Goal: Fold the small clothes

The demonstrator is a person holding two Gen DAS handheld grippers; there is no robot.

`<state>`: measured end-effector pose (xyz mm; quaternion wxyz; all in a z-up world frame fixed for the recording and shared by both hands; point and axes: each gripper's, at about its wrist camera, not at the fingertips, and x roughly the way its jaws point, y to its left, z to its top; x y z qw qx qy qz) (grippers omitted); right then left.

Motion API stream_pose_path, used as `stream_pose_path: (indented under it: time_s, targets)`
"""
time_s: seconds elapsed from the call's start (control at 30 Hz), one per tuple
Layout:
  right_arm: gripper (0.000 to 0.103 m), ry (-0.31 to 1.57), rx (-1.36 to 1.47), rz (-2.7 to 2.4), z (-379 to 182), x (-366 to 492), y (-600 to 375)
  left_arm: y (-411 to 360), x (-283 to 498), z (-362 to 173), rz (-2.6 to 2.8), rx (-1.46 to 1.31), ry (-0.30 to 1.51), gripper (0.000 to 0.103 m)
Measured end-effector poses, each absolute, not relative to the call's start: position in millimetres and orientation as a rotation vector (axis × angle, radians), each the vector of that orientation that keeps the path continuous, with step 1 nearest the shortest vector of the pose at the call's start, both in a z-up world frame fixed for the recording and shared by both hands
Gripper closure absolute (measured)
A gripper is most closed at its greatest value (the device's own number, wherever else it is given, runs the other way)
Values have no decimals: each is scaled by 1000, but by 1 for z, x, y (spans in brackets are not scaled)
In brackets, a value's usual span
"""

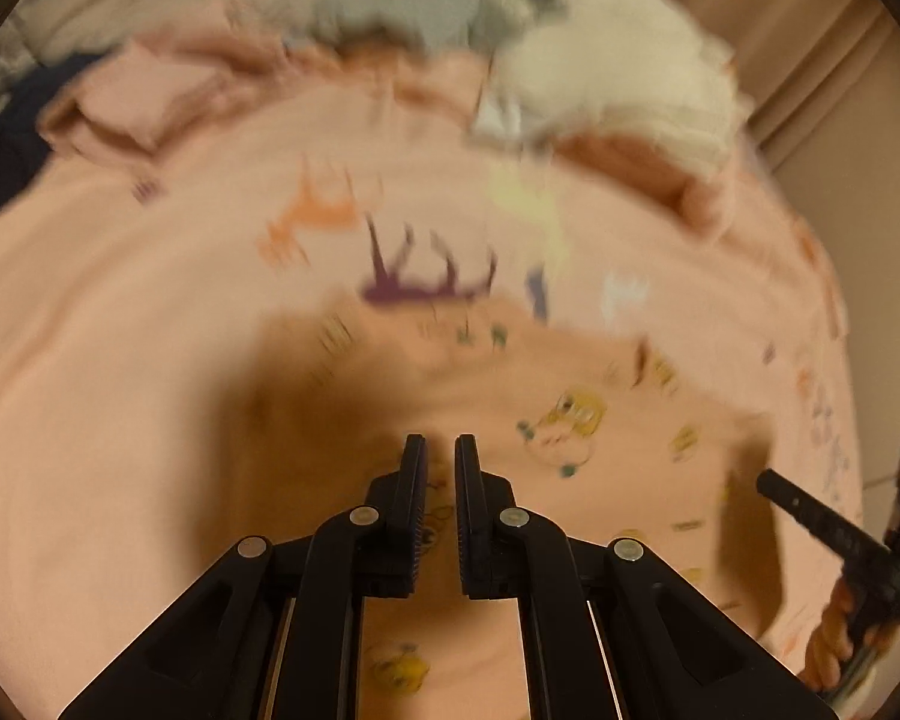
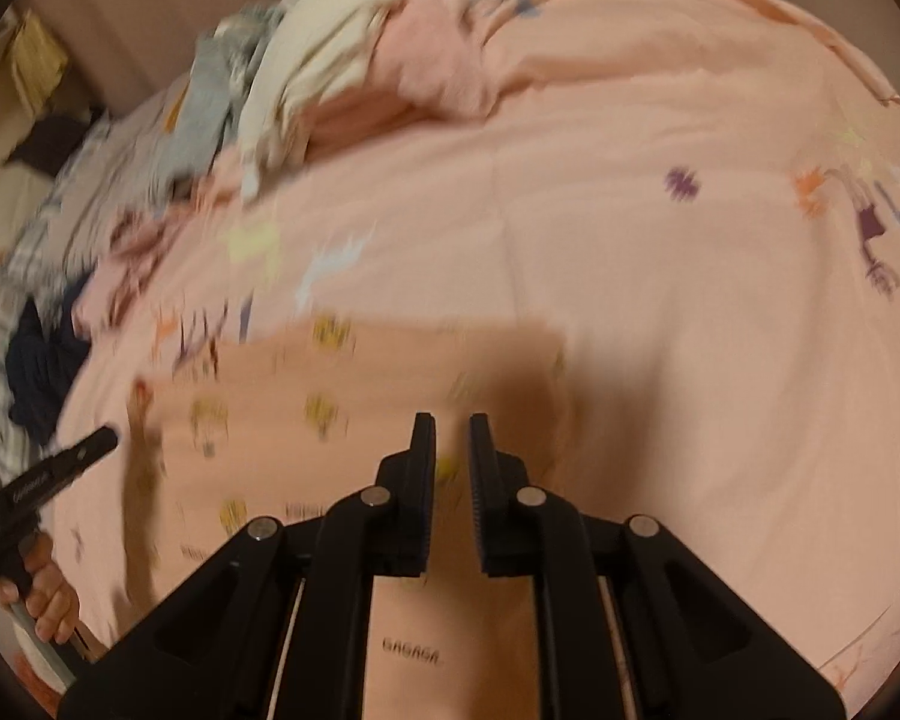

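Observation:
A small pink garment printed with yellow cartoon figures lies spread on the pink printed bedsheet. My left gripper hovers over the garment's left part, pointing steeply down. It is shut, with only a thin slit between the pads and no cloth seen pinched. In the right wrist view the same garment runs under my right gripper. Those jaws stand slightly apart, and I see nothing pressed between them. A printed label shows on the cloth below it. The left gripper reaches in from the left edge.
A heap of unfolded clothes, white, grey and pink, lies at the far side of the bedsheet. Dark navy cloth and plaid fabric sit at the left. A folded pink piece rests far left. A hand grips the left tool.

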<state>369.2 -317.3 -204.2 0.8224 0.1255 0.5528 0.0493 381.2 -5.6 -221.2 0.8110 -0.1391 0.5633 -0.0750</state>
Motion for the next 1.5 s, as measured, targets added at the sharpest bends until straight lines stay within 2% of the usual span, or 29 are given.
stream_pose_path:
  time_s: [0.1,0.13,0.2,0.3,0.4,0.47,0.5,0.53,0.57,0.6,0.7,0.83,0.97,1.23,1.4,1.47,1.5]
  targets:
    - [91,1249,195,46,-234,389,-301,-10,403,-244,-38,-319,1203,100]
    - [97,1240,169,23,-237,395,-299,-7,410,-244,-6,-344,1183,100]
    - [97,1228,203,5,-229,403,-307,5,418,-240,42,-407,1198,100]
    - [87,1182,278,-8,-201,395,-325,23,409,-221,13,-437,1197,100]
    - [64,1134,299,6,-172,366,-338,36,380,-191,-11,-341,1170,100]
    - [29,1102,343,34,-161,337,-346,50,348,-178,-55,-361,1167,96]
    - [23,1085,376,56,-159,319,-349,57,334,-179,-78,-395,1179,77]
    - [14,1081,404,76,-158,306,-350,63,321,-180,-109,-433,1198,45]
    - [11,1089,451,101,-161,285,-352,70,302,-185,-160,-498,1227,33]
    - [10,1100,487,113,-167,273,-351,75,287,-192,-195,-570,1238,26]
    - [9,1151,662,121,-197,232,-352,87,246,-217,-227,-771,1276,27]
    - [9,1318,874,104,-258,205,-339,72,223,-262,-287,-889,1395,27]
    - [10,1204,908,110,-252,203,-328,59,230,-264,-321,-915,1290,27]
    - [10,1116,1113,163,-273,238,-324,45,276,-276,-328,-974,1141,27]
    - [13,1081,1086,170,-271,257,-319,44,286,-274,-306,-951,1086,27]
    - [20,1065,1059,161,-270,258,-322,37,292,-271,-276,-880,1079,34]
    - [24,1054,1038,151,-270,261,-322,34,294,-270,-229,-818,1080,51]
